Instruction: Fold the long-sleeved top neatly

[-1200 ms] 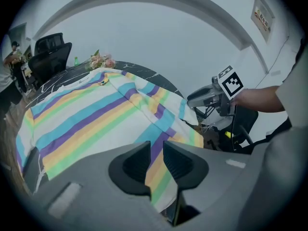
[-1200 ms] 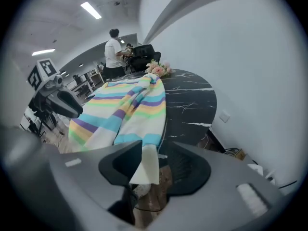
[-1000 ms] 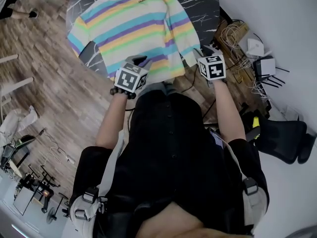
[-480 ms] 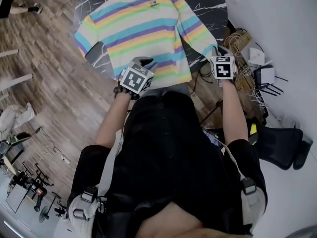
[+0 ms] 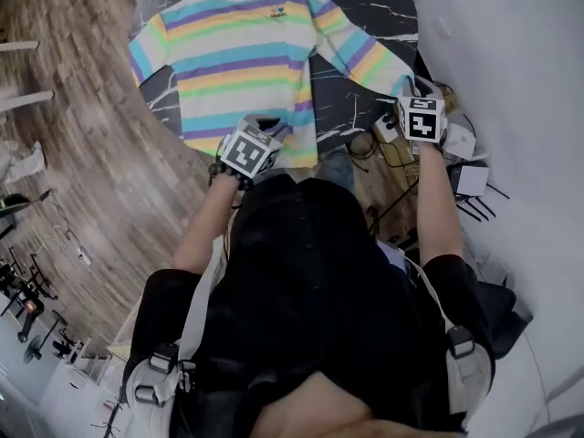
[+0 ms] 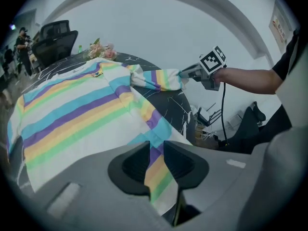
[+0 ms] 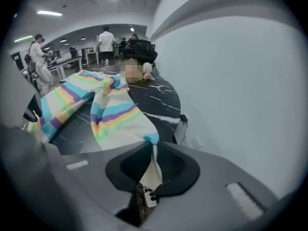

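Long-sleeved top (image 5: 242, 57) pastel-striped, spread flat, sleeve outstretched.

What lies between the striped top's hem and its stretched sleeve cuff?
Bare black marbled tabletop separates hem and cuff; the head view shows it, the left gripper view too.

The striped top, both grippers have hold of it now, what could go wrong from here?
1. The right gripper has just closed on only the tip of the sleeve cuff; a firm pull could slip it free.
2. The left gripper pinches a single spot on the hem, so dragging from there may bunch the top on the table rather than fold it flat.
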Available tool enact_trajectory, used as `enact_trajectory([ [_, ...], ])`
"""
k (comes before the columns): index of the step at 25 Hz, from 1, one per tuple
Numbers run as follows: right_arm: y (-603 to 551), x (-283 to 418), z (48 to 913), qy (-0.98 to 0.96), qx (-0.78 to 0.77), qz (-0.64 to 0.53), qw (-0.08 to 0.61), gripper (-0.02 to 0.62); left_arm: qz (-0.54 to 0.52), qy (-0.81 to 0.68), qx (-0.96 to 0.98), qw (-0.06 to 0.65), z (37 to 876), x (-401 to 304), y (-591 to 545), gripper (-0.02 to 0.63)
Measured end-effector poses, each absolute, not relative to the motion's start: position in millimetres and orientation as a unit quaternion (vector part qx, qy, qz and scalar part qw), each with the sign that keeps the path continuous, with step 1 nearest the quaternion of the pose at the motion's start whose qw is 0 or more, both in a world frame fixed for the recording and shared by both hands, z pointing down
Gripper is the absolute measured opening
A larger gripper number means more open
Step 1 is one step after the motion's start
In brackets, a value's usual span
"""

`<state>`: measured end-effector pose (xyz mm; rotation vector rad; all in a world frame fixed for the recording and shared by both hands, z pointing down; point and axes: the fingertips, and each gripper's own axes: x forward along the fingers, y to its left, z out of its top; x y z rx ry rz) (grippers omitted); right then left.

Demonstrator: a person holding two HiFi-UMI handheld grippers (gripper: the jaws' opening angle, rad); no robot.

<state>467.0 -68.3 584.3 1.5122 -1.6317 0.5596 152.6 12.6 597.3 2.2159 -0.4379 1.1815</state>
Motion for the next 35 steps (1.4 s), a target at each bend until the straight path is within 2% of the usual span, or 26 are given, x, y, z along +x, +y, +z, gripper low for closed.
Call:
enact_trajectory([
  [5,-116.1,508.8,584.3,-0.690,0.541,0.184,0.445,0.043,0.425,-0.256,0.800,0.338,606.0,181.5,20.3,0.106],
  [10,-143.4,538.4,580.3,-0.707,0.518,0.160,0.455,0.043,0.420,-0.326,0.779,0.332,600.7,192.5,13.0,0.124],
  [15,-163.5,566.0,574.6,-0.705,0.517,0.155,0.459,0.043,0.438,-0.353,0.757,0.334,607.6,191.3,19.1,0.186],
  [22,-180.6,574.5,574.1,-0.707,0.503,0.144,0.475,0.043,0.431,-0.347,0.740,0.381,621.8,203.1,49.3,0.186],
  [26,-187.1,573.2,574.4,-0.711,0.495,0.136,0.480,0.043,0.423,-0.341,0.742,0.394,624.2,215.4,56.2,0.137],
  [35,-199.5,564.0,561.8,-0.717,0.498,0.128,0.470,0.043,0.398,-0.292,0.782,0.379,610.9,270.9,69.4,0.129],
])
